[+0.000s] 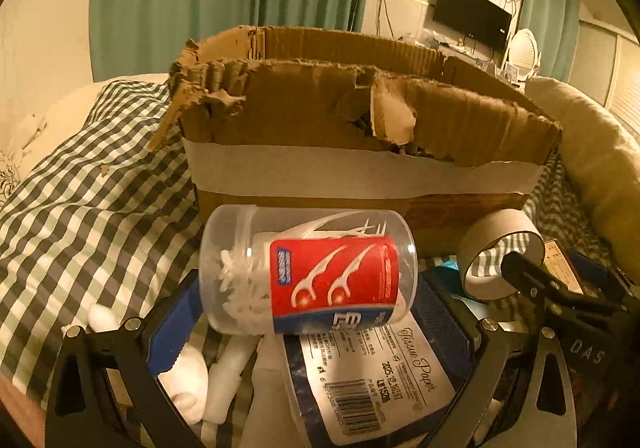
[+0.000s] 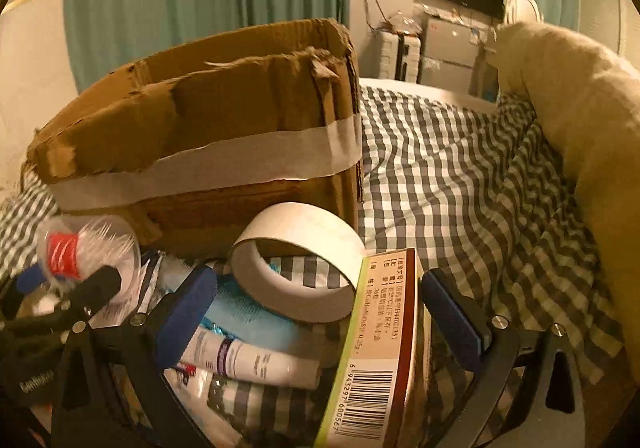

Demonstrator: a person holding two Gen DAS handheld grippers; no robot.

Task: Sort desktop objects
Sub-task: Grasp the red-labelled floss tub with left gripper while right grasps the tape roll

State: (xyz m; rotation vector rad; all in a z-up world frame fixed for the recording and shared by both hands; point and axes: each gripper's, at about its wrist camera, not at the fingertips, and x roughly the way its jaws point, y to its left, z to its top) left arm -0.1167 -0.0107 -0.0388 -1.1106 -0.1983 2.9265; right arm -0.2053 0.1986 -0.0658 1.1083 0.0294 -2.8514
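Observation:
My left gripper (image 1: pixel 312 312) is shut on a clear floss-pick jar (image 1: pixel 308 272) with a red label, held on its side in front of the torn cardboard box (image 1: pixel 360 128). The jar also shows in the right wrist view (image 2: pixel 84 248). My right gripper (image 2: pixel 320 308) is open around a red-and-cream medicine box (image 2: pixel 376 352) standing on edge; its pads stand clear of the box on both sides. A white tape roll (image 2: pixel 300 260) leans just beyond, also seen in the left wrist view (image 1: pixel 500 248). A white tube (image 2: pixel 248 360) lies between the right fingers.
A tissue paper pack (image 1: pixel 372 376) and white foam pieces (image 1: pixel 224 368) lie under the left gripper. The checked bedsheet (image 2: pixel 460 176) covers the surface. A beige pillow (image 2: pixel 580 108) lies at the right. A light blue pack (image 2: pixel 248 312) lies under the tape roll.

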